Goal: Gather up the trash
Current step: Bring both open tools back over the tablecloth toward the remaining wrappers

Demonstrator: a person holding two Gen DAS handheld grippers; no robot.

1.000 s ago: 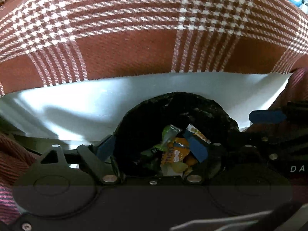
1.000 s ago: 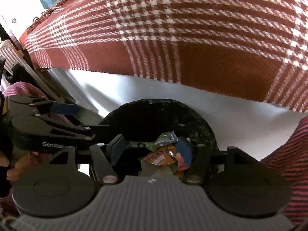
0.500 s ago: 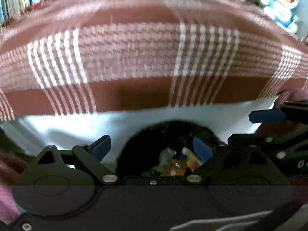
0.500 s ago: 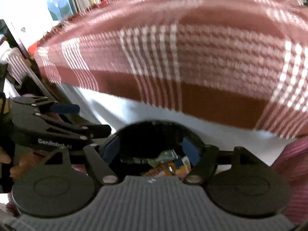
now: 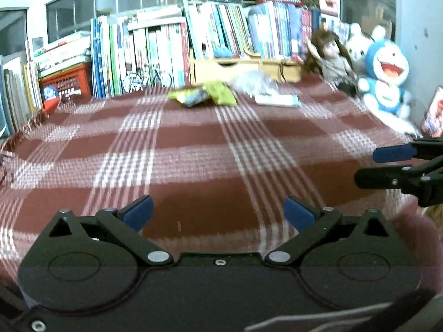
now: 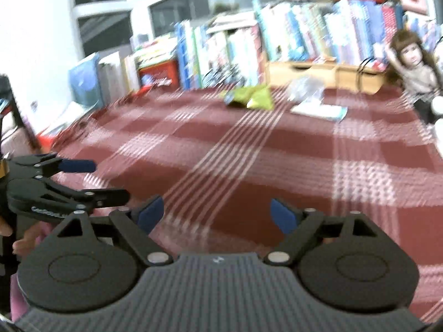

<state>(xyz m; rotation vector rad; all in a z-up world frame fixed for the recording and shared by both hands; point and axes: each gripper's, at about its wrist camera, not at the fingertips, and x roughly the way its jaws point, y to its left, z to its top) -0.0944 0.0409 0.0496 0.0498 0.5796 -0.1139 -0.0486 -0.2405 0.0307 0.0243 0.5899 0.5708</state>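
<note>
Both grippers are hovering low over the near edge of the plaid cloth [image 5: 193, 166], side by side and aimed across the table. The left gripper [image 5: 218, 211] is spread wide, blue pads [image 5: 295, 215] well apart with nothing between them. The right gripper [image 6: 216, 213] is just the same, gaping and empty. Each is showing at the edge of the other's view, so the two are close together, level with one another.

The trash is sitting at the far side of the cloth. A green wrapper [image 5: 205, 95] is lying crumpled there, and just beside it, to the right, a clear plastic bag [image 5: 254, 81], bunched up and blurred. A flat booklet [image 5: 277, 100] is lying near them; too smeared to say whether it is rubbish. All three are well apart from both grippers, with bare cloth between.

Behind them, books [image 5: 155, 52] are lining the back, and a doll [image 5: 329, 55] and a blue plush [image 5: 384, 74] are sitting at the right corner. Those look like keepers.

With both sets of fingers parted and pointing forward, this reads as lining up for a reach to the wrapper. It looks light and crinkly, so a pinch on a raised fold should do better than a flat scrape on the cloth.
</note>
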